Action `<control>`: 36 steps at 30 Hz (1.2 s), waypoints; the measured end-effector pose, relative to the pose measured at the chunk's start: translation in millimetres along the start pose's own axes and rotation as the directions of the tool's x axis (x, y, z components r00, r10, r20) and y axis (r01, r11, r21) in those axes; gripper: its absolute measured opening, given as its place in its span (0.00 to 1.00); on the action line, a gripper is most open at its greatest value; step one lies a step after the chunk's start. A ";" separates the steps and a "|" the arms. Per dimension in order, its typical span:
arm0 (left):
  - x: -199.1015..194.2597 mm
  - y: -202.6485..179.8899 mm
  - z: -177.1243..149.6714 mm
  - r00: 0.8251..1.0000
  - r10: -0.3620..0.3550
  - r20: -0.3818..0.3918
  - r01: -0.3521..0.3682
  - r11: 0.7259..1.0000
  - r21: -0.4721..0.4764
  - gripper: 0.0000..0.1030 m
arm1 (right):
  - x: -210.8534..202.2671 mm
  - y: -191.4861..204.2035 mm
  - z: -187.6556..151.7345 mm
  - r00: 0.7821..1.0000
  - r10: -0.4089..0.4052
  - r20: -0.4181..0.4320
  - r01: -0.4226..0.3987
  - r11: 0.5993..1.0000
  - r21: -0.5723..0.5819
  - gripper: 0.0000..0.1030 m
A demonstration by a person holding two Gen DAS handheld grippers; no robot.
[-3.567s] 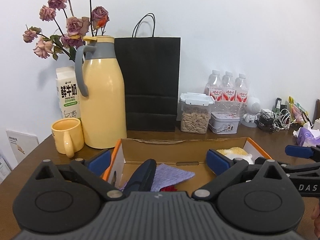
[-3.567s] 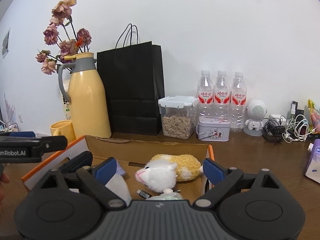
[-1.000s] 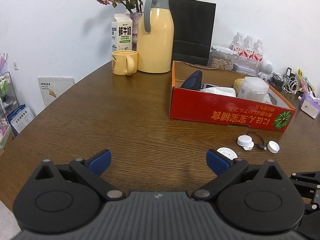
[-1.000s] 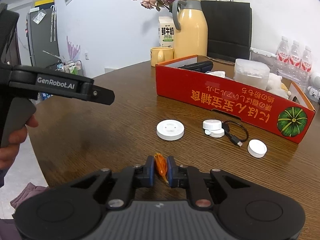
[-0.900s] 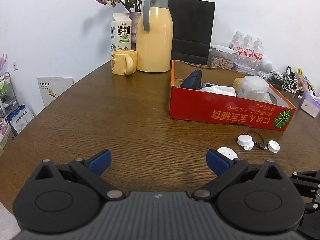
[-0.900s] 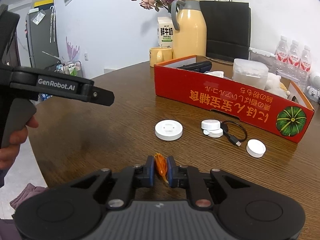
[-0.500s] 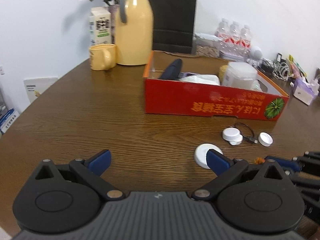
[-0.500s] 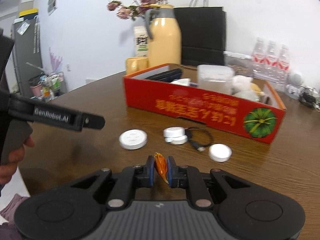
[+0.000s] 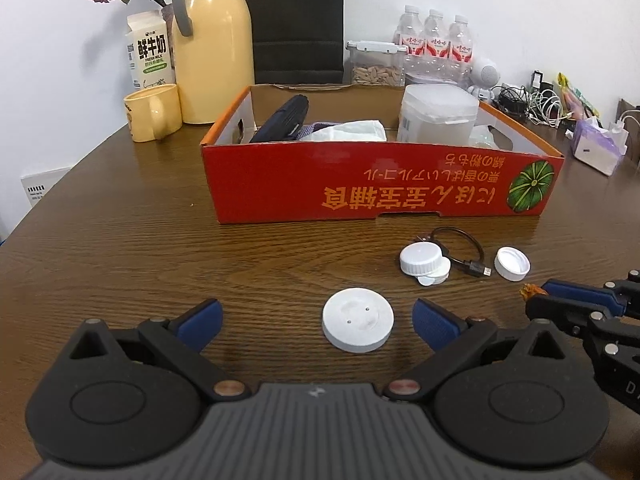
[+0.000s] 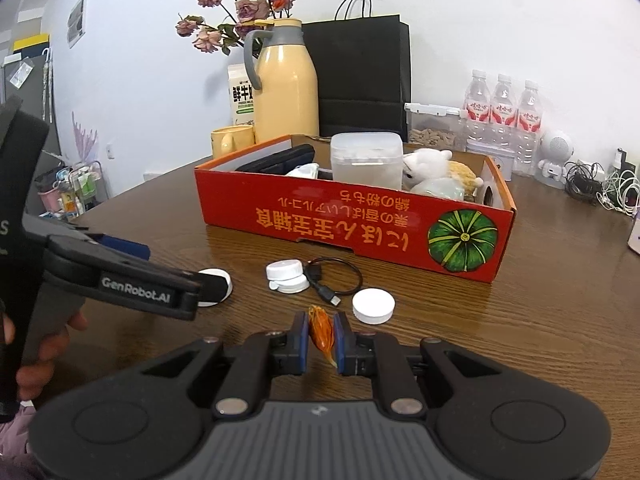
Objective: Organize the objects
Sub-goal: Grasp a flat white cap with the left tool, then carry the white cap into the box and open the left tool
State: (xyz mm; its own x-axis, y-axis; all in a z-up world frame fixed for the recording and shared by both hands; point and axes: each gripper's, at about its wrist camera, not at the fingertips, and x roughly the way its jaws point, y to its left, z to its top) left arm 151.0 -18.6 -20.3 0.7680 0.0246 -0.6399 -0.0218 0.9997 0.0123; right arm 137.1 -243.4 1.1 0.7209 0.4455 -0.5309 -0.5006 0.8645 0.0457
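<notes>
A white round disc (image 9: 357, 324) lies on the brown table (image 9: 120, 248), between the fingers of my open left gripper (image 9: 316, 318) and nearer the right one. My right gripper (image 10: 322, 332) is shut on a small orange scrap (image 10: 320, 330), held just above the table. In the left wrist view the right gripper (image 9: 536, 294) shows at the right edge with the orange scrap (image 9: 529, 289) at its tips. Ahead lie two stacked white caps (image 10: 286, 272), a lone white cap (image 10: 373, 306) and a black cable (image 10: 334, 276). My left gripper (image 10: 172, 276) half hides the disc (image 10: 219, 278).
A red cardboard box (image 9: 380, 196) behind the caps holds a clear tub (image 9: 438, 114), a dark case (image 9: 282, 120), a plush toy (image 10: 430, 164) and cloths. Behind it stand a yellow jug (image 9: 212, 40), mug (image 9: 154, 116), milk carton, black bag, bottles and tangled cables (image 9: 532, 100).
My left gripper has swung right and forward, so the white disc now lies between its fingers. The right gripper has come nearer the caps and still holds the orange scrap.
</notes>
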 end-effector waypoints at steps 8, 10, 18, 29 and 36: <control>1.3 -5.1 -1.3 1.000 -0.011 -0.001 0.011 1.000 0.014 0.94 | 1.5 -3.6 -0.7 1.000 0.003 0.001 -0.003 1.000 0.008 0.12; 1.8 -5.8 -1.9 1.000 -0.015 -0.008 0.016 1.000 0.020 0.84 | 1.7 -4.3 -0.8 1.000 0.003 0.001 -0.003 1.000 0.009 0.12; 0.9 -6.7 -4.5 0.999 -0.042 -0.005 0.042 0.999 0.020 0.40 | 1.7 -4.3 -0.6 1.000 0.004 0.000 -0.004 1.000 0.009 0.12; -7.9 -7.6 1.9 0.996 -0.080 0.043 0.078 0.996 0.032 0.39 | 5.6 -3.8 5.1 1.000 0.000 0.018 0.000 1.000 -0.004 0.12; -13.9 -6.9 27.2 0.990 -0.087 0.111 0.083 0.996 0.038 0.39 | 7.1 -2.1 31.3 0.998 -0.003 0.069 0.006 0.999 -0.045 0.12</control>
State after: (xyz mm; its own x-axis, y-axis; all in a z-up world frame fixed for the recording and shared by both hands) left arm 157.9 -25.8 9.5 0.8331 -0.0618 -0.5496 0.0663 0.9977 -0.0118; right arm 158.3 -234.8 23.7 0.7536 0.4576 -0.4718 -0.5170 0.8559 0.0044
